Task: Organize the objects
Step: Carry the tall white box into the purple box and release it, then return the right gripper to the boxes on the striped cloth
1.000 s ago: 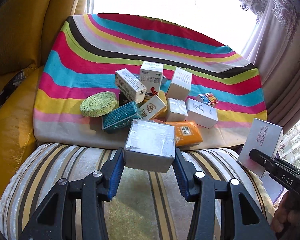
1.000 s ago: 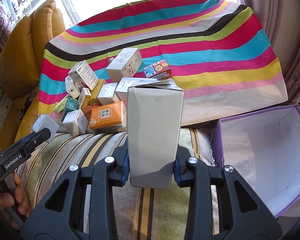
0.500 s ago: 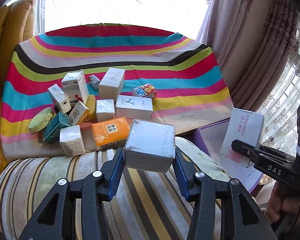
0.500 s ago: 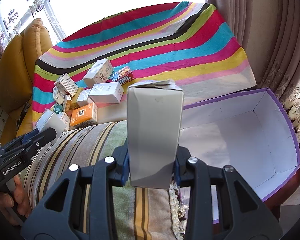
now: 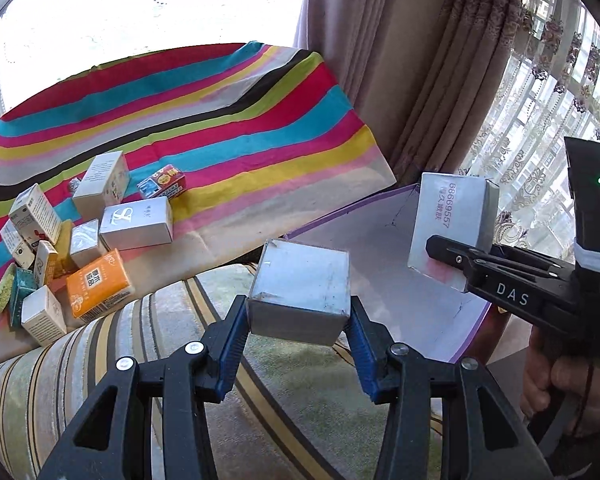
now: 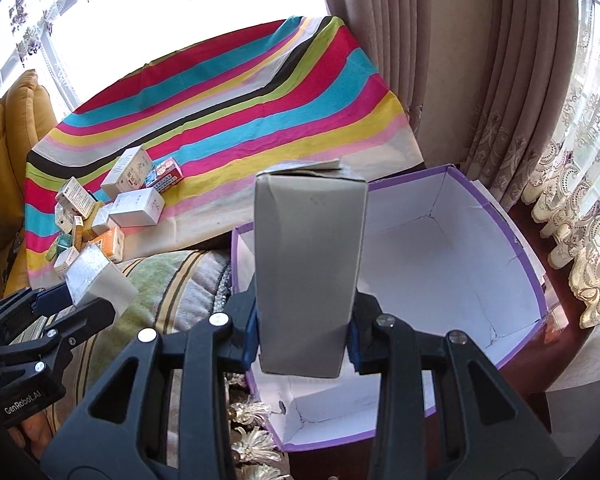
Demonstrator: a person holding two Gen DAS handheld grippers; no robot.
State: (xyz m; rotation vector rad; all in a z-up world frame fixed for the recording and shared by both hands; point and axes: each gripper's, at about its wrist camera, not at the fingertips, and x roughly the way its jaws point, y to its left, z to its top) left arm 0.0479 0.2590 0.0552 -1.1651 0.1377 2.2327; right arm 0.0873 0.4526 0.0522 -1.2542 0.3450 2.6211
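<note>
Tall box point(image 6: 308, 280) upright, seemingly over purple bin point(image 6: 520, 240)

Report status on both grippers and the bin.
Left gripper shut on silver box. Right gripper shut on tall grey carton, over purple bin. Bin empty, nothing blocking.

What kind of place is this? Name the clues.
Probably a home living room: a mustard-yellow leather sofa, long pleated beige curtains beside a bright window, and a striped upholstered seat cushion with a rainbow-striped cloth behind it.
</note>
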